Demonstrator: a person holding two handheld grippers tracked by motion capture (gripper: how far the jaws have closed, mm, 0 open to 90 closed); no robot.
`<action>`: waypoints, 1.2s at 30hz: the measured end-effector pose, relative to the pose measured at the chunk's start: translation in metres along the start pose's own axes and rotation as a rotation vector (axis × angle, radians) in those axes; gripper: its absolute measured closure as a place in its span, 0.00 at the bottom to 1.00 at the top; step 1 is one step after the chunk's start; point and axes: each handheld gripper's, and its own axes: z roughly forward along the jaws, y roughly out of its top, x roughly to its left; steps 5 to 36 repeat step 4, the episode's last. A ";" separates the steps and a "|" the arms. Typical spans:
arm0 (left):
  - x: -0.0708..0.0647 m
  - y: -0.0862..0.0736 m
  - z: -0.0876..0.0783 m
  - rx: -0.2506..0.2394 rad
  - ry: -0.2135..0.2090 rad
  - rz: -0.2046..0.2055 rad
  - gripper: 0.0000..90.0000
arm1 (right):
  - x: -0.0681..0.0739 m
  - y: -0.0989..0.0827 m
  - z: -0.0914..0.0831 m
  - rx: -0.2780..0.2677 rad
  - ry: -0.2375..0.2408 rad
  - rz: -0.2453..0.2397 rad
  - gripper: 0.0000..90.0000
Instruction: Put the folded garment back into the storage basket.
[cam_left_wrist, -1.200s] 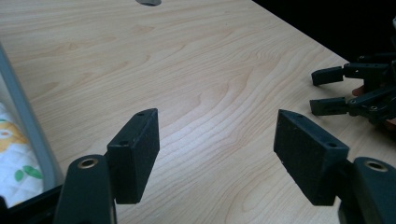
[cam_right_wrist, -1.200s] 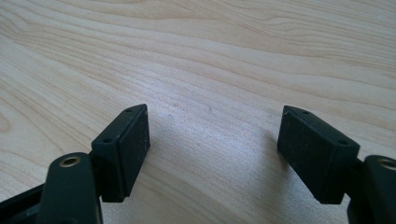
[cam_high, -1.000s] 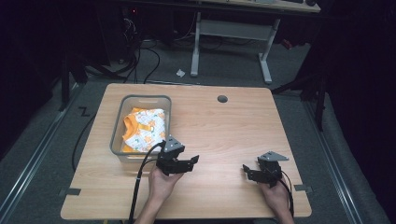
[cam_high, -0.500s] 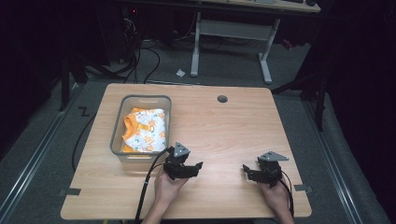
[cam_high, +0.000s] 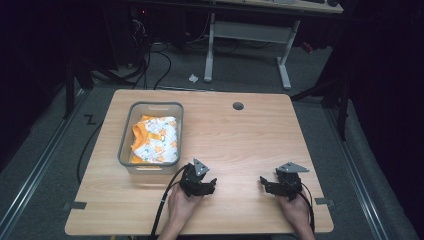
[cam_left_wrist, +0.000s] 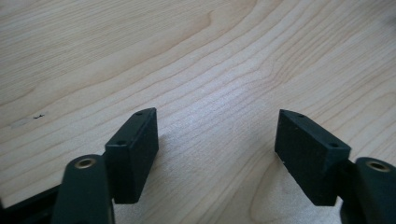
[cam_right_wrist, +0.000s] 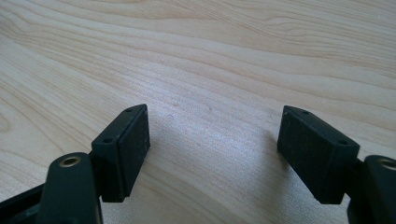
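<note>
Clothing (cam_high: 154, 140), white with orange print and an orange collar, lies bunched inside a grey bin (cam_high: 125, 131) on the left part of the wooden counter (cam_high: 240, 140). The bin stands upright, its near end just beside the left gripper (cam_high: 205, 186). That gripper rests low over the counter near the front edge, held by the person's left hand (cam_high: 179, 209), a black cable trailing from it toward the front. Its fingers (cam_left_wrist: 133, 151) stand well apart, have just been opening a little, and hold only bare wood grain between them in the left gripper view. Farther right, well apart from the first, the right gripper (cam_high: 267, 184) sits low over the counter in the right hand (cam_high: 295, 212). Its fingers (cam_right_wrist: 122, 149) are also spread wide, with nothing between them but wood. A small round hole (cam_high: 238, 106) marks the counter's far side.
</note>
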 end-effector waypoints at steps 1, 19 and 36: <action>-0.001 0.000 0.000 0.004 0.003 0.005 0.30 | 0.000 0.000 0.000 0.000 0.001 -0.001 0.28; -0.001 0.000 0.000 0.006 0.005 0.003 0.28 | 0.000 0.000 0.000 0.000 0.001 -0.001 0.28; -0.001 0.000 0.000 0.006 0.005 0.003 0.28 | 0.000 0.000 0.000 0.000 0.001 -0.001 0.28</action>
